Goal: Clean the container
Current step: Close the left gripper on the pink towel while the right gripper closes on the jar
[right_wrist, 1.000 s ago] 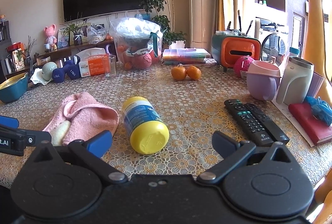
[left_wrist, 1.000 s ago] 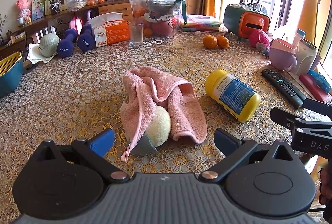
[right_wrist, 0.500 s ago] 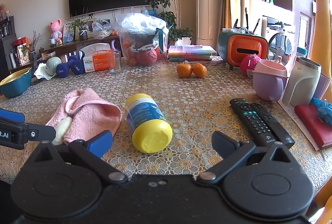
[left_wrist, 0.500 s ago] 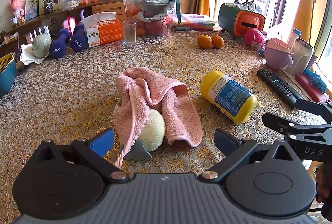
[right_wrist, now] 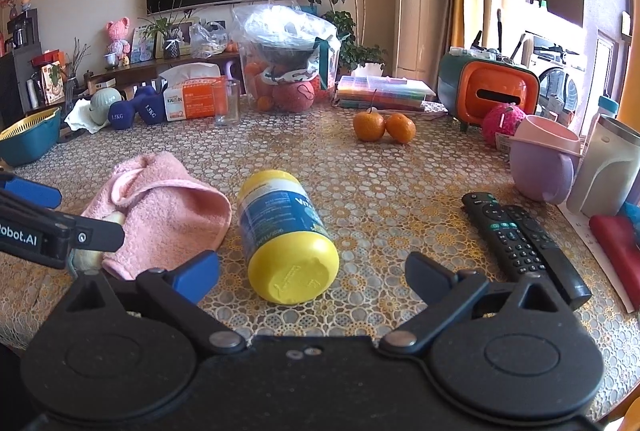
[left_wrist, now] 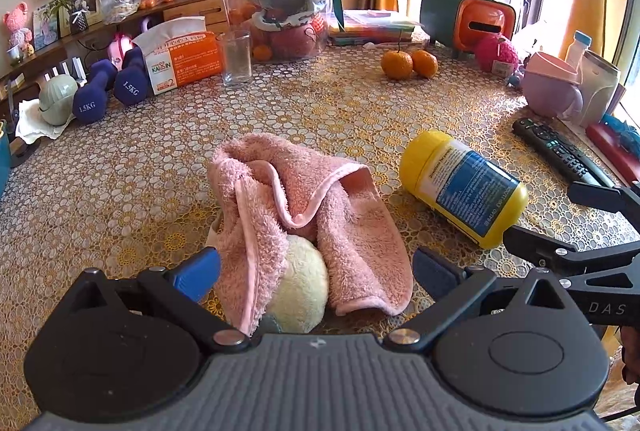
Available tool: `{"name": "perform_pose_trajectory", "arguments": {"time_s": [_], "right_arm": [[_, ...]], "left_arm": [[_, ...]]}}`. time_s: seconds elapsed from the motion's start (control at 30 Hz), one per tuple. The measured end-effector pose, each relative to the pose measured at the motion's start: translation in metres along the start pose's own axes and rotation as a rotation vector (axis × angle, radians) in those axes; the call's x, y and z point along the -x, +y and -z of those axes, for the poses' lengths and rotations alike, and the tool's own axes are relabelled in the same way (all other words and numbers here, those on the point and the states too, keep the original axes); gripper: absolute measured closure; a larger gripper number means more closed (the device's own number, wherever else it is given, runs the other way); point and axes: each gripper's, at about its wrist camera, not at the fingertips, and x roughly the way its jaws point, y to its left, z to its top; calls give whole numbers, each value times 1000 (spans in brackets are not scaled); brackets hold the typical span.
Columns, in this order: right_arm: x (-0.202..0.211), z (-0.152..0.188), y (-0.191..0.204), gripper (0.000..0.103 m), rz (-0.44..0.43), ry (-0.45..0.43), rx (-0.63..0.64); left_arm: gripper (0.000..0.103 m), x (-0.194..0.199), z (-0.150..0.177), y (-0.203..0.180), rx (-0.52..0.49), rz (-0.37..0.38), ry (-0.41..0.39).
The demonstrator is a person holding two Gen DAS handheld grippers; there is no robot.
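Observation:
A yellow container (right_wrist: 286,237) with a blue label lies on its side on the patterned table (right_wrist: 380,191), its base end toward me. My right gripper (right_wrist: 312,273) straddles that near end; its jaws are closing but the pads do not touch the container. In the left wrist view the container (left_wrist: 464,187) lies to the right of a crumpled pink towel (left_wrist: 312,215) with a cream ball-like pad (left_wrist: 300,283) under it. My left gripper (left_wrist: 316,269) stands open around the towel's near edge, not pressing it.
Two black remotes (right_wrist: 520,243) lie right of the container. A lilac cup (right_wrist: 540,161), a white mug (right_wrist: 608,167), two oranges (right_wrist: 384,126), a glass (right_wrist: 227,102), blue dumbbells (right_wrist: 134,111) and a bagged fruit bowl (right_wrist: 288,63) crowd the far side. A teal basket (right_wrist: 28,135) sits at left.
Both grippers have moved forward and lower: the towel now sits between the left jaws and the container's end between the right jaws. The right jaws have narrowed slightly.

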Motion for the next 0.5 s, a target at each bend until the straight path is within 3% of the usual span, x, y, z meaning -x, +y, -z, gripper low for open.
{"name": "perform_pose_trajectory", "arguments": {"time_s": [0.3, 0.5], "right_arm": [[-27, 5, 1, 12, -10, 39, 16], [-43, 6, -1, 20, -27, 63, 5]], "left_arm": [[0, -46, -11, -13, -107, -71, 30], [2, -62, -12, -8, -91, -85, 46]]}}
